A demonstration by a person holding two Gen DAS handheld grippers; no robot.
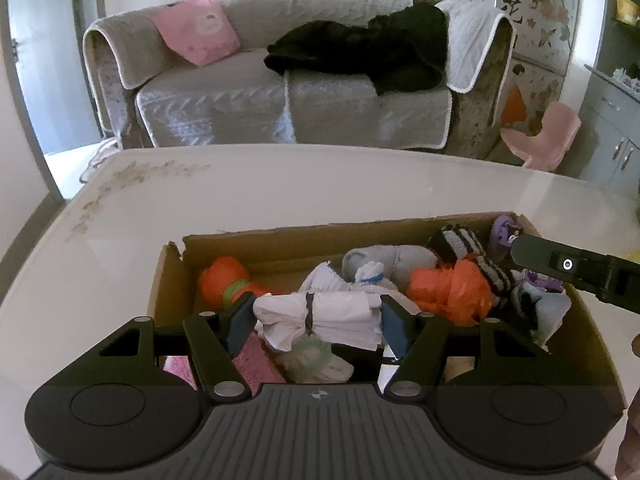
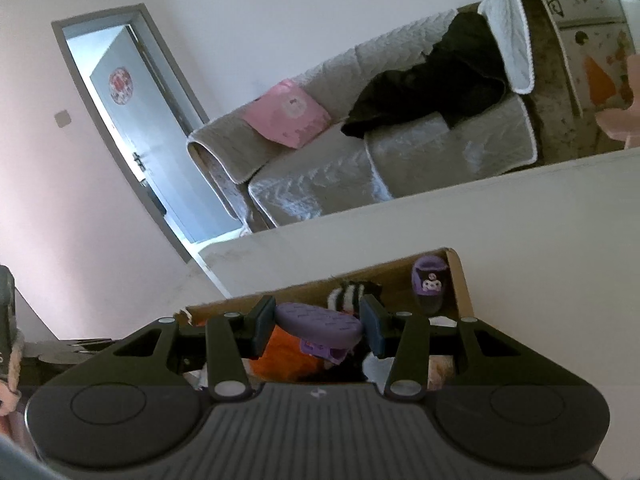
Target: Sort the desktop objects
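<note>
Beyond the far edge of the glossy white bench (image 1: 320,184) stands a two-seat sofa under a quilted grey-white cover (image 1: 248,92). A square pink cushion (image 1: 196,28) leans against its backrest at the left end. A crumpled black garment (image 1: 360,52) lies across the right seat and up the backrest. A small pink plastic chair (image 1: 548,136) stands on the floor beside the sofa's right arm. A grey-framed doorway with a pale door (image 2: 132,128) opens in the left wall; a round red decal (image 2: 121,85) is stuck on the door.
</note>
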